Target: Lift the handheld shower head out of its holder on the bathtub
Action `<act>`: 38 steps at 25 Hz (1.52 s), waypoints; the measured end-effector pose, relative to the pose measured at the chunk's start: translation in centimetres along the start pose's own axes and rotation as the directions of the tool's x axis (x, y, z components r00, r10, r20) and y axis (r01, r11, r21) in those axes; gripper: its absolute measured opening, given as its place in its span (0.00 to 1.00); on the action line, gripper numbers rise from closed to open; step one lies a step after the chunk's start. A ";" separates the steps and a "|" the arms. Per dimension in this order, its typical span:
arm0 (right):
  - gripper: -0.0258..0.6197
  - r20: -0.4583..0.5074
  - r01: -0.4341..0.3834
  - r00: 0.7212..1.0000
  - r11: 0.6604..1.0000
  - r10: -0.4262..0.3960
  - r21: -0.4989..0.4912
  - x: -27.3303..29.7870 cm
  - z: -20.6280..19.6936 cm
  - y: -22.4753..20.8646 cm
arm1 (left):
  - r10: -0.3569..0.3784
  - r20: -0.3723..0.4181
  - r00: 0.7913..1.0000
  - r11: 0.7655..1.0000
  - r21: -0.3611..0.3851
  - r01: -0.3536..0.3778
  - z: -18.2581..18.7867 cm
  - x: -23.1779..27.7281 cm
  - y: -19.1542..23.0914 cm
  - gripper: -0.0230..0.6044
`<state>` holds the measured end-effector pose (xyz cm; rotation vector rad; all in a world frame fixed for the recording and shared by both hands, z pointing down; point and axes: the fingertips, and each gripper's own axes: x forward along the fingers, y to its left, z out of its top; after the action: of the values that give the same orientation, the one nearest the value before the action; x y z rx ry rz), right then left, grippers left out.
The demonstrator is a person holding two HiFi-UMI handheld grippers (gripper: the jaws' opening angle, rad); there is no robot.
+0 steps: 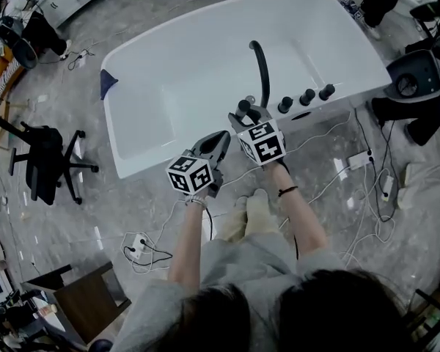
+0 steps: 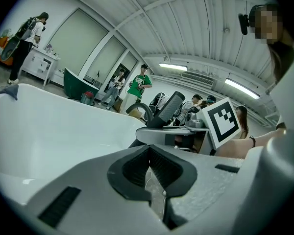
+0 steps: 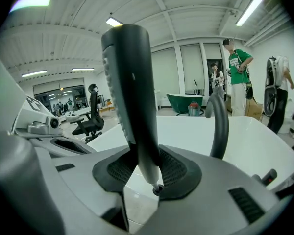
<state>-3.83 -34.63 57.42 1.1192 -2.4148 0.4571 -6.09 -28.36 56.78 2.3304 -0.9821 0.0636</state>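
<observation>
While the right gripper (image 3: pixel 146 169) clamps its fingers on the shower head (image 3: pixel 130 92), the head stands upright over the near rim of the tub (image 1: pixel 132 169), close to the curved spout (image 1: pixel 262 68) and the knobs (image 1: pixel 306 96). Left gripper (image 2: pixel 149 166) fingers closed, empty, just beside the right gripper at the tub's edge.

No readable lettering, brand, number or sign anywhere. Only black-and-white square marker patterns, without letters or digits, on the cube (image 1: pixel 191 174) at the back of the left hand-held gripper (image 1: pixel 221 138) and on the cube (image 1: pixel 262 142) at the back of the right hand-held gripper (image 1: pixel 246 109). Same kind of pattern seen again to the right of the left hand-held gripper's jaws. Far beyond those jaws, pale print on a green shirt (image 2: pixel 137 85), too small to read.
</observation>
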 end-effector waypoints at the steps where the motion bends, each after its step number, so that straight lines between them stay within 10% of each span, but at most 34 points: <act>1: 0.25 0.012 -0.003 1.000 1.000 0.003 -0.008 -0.5 0.7 0.3 | -0.009 -0.001 1.000 1.000 0.009 0.009 0.3 -0.1 -0.4 0.05; 38: 0.25 0.253 -0.217 0.932 0.957 0.261 -0.191 -11.2 14.2 11.6 | 0.067 0.285 0.956 0.963 0.232 -0.136 11.6 -14.1 -8.1 0.05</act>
<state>-9.88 -26.99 38.32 0.8696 -2.7930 0.1840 -13.01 -21.35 39.43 2.5634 -1.2979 -0.1055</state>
